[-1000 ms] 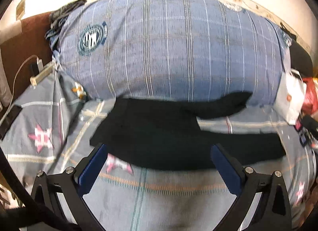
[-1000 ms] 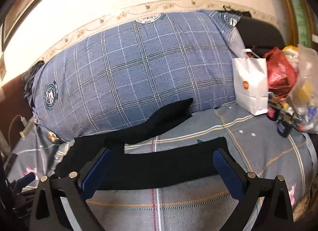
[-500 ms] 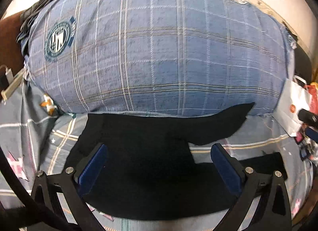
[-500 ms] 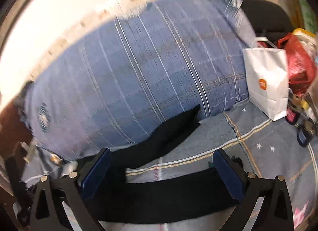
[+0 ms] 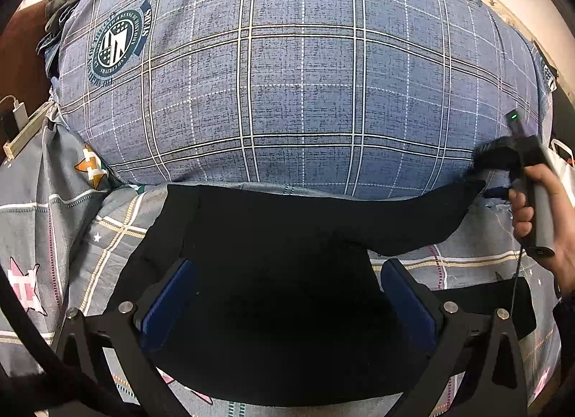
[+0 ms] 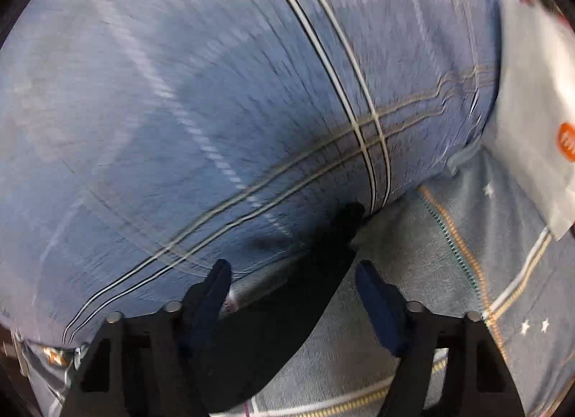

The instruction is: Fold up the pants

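Note:
Black pants [image 5: 287, 255] lie spread on the bed, waist to the left, legs running right. The upper leg angles up against a blue plaid pillow [image 5: 287, 86]. My left gripper [image 5: 287, 305] is open and hovers over the seat area of the pants. My right gripper [image 6: 293, 295] is open with its fingers on either side of the upper leg's cuff [image 6: 323, 255], low over the bed. In the left wrist view the right gripper [image 5: 496, 162] shows at the far right, held in a hand, at the cuff end.
The bed has a grey patterned sheet [image 5: 54, 208]. A white paper bag [image 6: 539, 122] stands to the right of the pillow. A charger and cable [image 5: 18, 119] lie at the far left. Dark clothes [image 5: 68, 4] sit behind the pillow's left end.
Both grippers moved forward and down toward the pants. The right gripper closed in fast on the upper leg's cuff and its jaw gap has narrowed. The pants have not moved.

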Available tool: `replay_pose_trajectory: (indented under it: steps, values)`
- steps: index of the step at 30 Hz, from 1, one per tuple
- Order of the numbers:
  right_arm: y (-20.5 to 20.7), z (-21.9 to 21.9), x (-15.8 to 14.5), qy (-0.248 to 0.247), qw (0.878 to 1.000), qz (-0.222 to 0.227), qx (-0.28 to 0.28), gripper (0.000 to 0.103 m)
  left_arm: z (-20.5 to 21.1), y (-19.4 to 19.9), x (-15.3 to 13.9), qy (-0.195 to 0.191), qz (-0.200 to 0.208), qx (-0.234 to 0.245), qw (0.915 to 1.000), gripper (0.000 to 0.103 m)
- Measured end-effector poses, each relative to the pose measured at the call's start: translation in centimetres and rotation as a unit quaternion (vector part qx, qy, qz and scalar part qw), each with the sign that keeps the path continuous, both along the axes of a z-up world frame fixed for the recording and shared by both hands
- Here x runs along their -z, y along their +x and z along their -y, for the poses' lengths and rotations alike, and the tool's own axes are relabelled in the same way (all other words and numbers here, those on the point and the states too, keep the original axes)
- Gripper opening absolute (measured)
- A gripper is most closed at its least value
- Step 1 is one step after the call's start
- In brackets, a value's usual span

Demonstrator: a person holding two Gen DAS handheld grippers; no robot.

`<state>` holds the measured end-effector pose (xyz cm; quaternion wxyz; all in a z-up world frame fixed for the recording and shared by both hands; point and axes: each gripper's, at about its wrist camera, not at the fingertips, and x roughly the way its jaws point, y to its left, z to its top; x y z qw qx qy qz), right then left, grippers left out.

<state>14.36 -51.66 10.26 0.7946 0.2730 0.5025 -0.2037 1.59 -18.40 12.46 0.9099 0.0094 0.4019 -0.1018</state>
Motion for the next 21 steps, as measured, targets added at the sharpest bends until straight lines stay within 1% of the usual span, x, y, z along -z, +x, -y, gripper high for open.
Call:
replay_pose_trajectory:
  steps: [1,2,3,5,7,8,10,11,14,15,17,18,21]
  values:
    - [0.3,0.3,1.0,0.013,1.0,-0.017,-0.002,0.02,0.1,0.0,0.0,0.003,0.001,0.002,1.0,0.103]
    - [0.3,0.3,1.5,0.01,1.0,-0.029,-0.005,0.008,0.2,-0.1,-0.1,0.006,0.003,0.003,1.0,0.103]
    - [0.0,0.2,1.5,0.003,0.999,-0.037,-0.007,0.008,0.2,-0.1,-0.2,0.006,0.003,0.003,1.0,0.103]
    - [-2.4,-0.6,-0.2,-0.019,1.0,-0.002,-0.016,0.008,-0.1,-0.2,-0.4,-0.004,0.002,0.003,1.0,0.103]
    - [-5.3,-2.3,-2.4,-0.046,0.997,0.033,-0.043,0.008,-0.6,-0.1,-0.7,-0.018,-0.002,0.001,0.9998,0.103]
    - [-7.6,-3.4,-3.5,-0.05,0.996,0.054,-0.057,0.008,-0.8,-0.2,-0.8,-0.024,-0.004,0.0,0.9997,0.103]
    - [-12.2,-5.2,-4.5,-0.037,0.993,0.083,-0.078,0.008,-1.1,-0.3,-0.9,-0.039,-0.008,0.004,0.9992,0.103]
    - [-13.7,-5.8,-4.5,-0.028,0.992,0.092,-0.08,0.008,-1.2,-0.4,-0.9,-0.043,-0.009,0.007,0.999,0.103]
    - [-18.8,-7.3,-2.8,-0.001,0.991,0.11,-0.073,0.008,-1.2,-0.8,-0.8,-0.06,-0.018,0.022,0.9978,0.103]
    - [-19.7,-7.3,-2.1,0.005,0.992,0.11,-0.064,0.008,-1.2,-0.9,-0.7,-0.068,-0.024,0.028,0.997,0.103]
    - [-19.9,-6.4,-1.3,0.039,0.993,0.105,-0.044,0.007,-0.8,-1.2,-0.7,-0.079,-0.033,0.041,0.9955,0.103]
    - [-19.8,-6.0,-1.2,0.06,0.991,0.11,-0.04,0.007,-0.3,-1.3,-0.7,-0.079,-0.035,0.046,0.9952,0.103]
    - [-20.1,-4.9,-1.7,0.084,0.987,0.131,-0.028,0.007,2.0,-0.6,-1.2,-0.071,-0.052,0.061,0.9942,0.103]
